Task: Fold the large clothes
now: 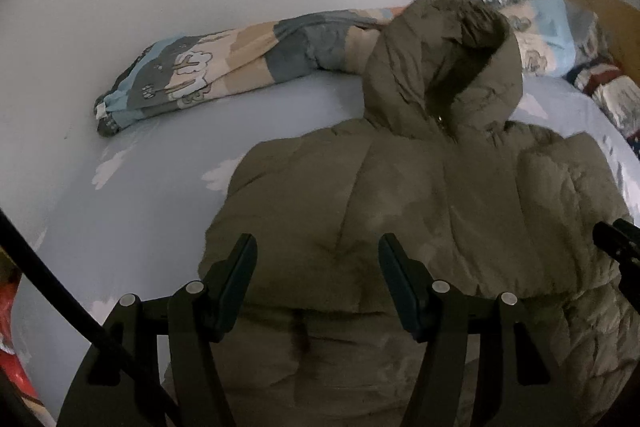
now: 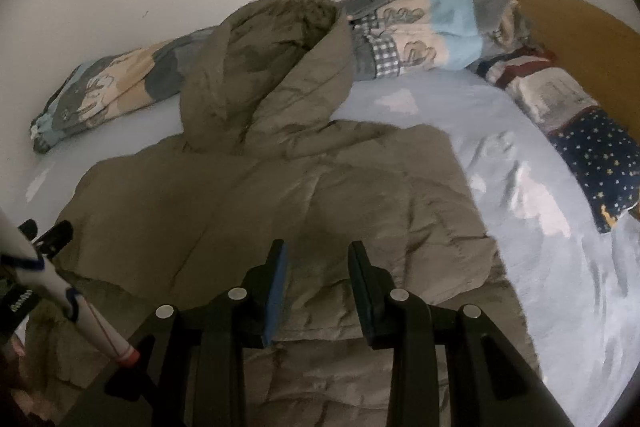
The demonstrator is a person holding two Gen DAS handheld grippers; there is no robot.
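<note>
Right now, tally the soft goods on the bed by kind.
Jacket, olive, hooded, puffy: 1
Rolled patterned quilt along the wall: 1
Star-print pillow by the headboard: 1
Pale blue bed sheet: 1
Total: 4

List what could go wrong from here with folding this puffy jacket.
1. The hood leans on the rolled quilt behind it; a fold may drag the quilt along.
2. Both tongs, left and right, stand open above thick padding; a shallow pinch could slip off.
3. The jacket may spring open again.
</note>
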